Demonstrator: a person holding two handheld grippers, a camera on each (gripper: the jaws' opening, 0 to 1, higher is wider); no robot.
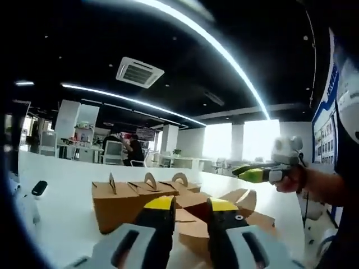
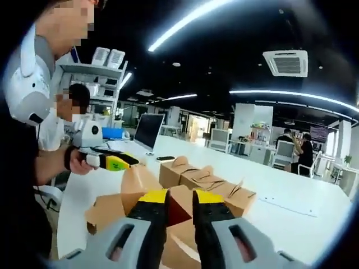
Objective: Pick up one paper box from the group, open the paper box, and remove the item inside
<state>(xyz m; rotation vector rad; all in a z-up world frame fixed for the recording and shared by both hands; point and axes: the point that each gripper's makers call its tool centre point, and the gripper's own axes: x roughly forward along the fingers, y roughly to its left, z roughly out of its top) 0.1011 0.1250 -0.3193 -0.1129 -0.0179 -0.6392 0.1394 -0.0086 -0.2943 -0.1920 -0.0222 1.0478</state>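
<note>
Boxes of brown paper sit grouped on the white table, and everything here is placed from that cluster. In your left gripper view, the left gripper hangs just in front of the paper boxes, its yellow-tipped jaws standing a narrow gap apart with nothing between them; the nearest open box shows through that gap. Beyond the cluster and to its right, your right gripper hovers in your hand, well above the table; you cannot tell how its jaws stand from here. In your right gripper view, the right gripper's own jaws are likewise slightly parted and hold nothing, poised over the boxes. Behind the cluster, a monitor stands on the table. Past the boxes, seated people occupy desks.
</note>
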